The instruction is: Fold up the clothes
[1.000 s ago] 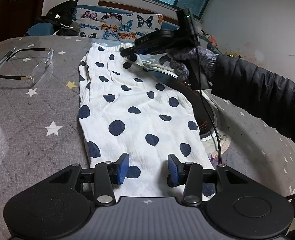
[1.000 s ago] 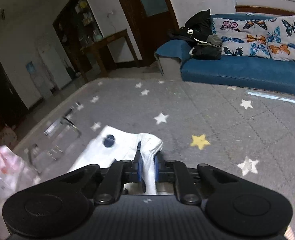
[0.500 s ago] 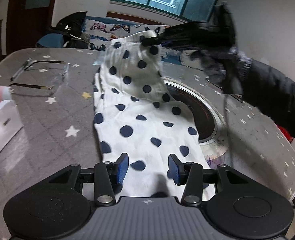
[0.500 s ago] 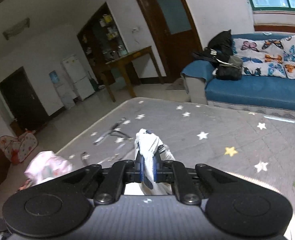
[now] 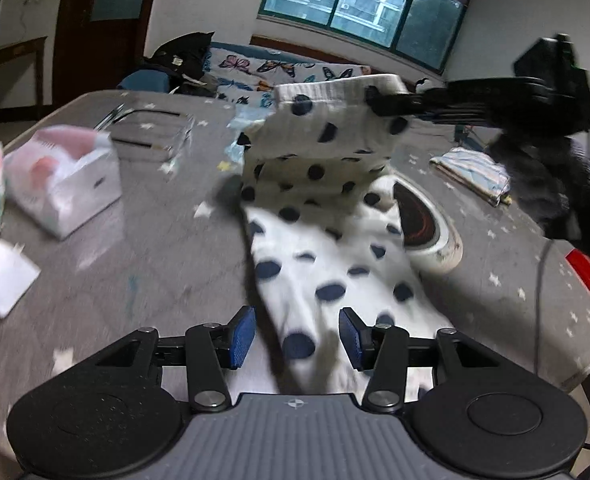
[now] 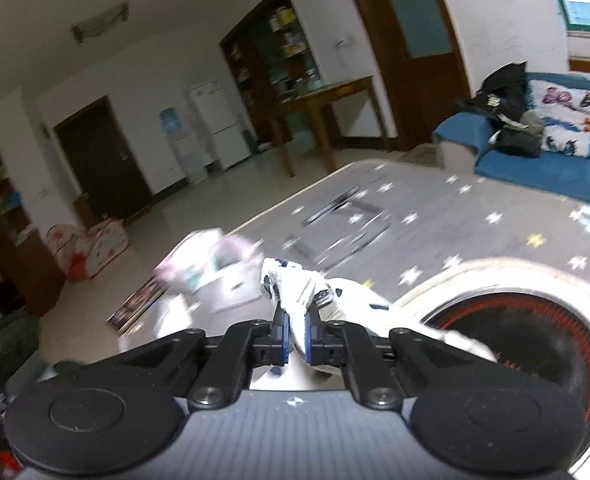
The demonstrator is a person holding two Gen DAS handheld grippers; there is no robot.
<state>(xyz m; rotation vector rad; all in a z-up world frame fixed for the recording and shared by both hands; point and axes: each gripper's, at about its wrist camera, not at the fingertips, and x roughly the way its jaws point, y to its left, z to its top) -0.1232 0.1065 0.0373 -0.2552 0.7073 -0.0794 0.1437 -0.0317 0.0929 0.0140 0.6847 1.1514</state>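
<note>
Polka-dot garment runs lengthwise near to far on the tabletop. Right tool clamps its raised far end; left tool gapes wide, empty. Near hem hidden.

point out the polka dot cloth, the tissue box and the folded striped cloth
polka dot cloth point(image 5: 311, 248): left wrist view, middle of the spread fabric
tissue box point(image 5: 83, 188): left wrist view, white front side
folded striped cloth point(image 5: 471, 170): left wrist view, top face

My table, grey and star-printed, carries a round burner; the polka-dot garment lies beside it, a tissue box farther left.
</note>
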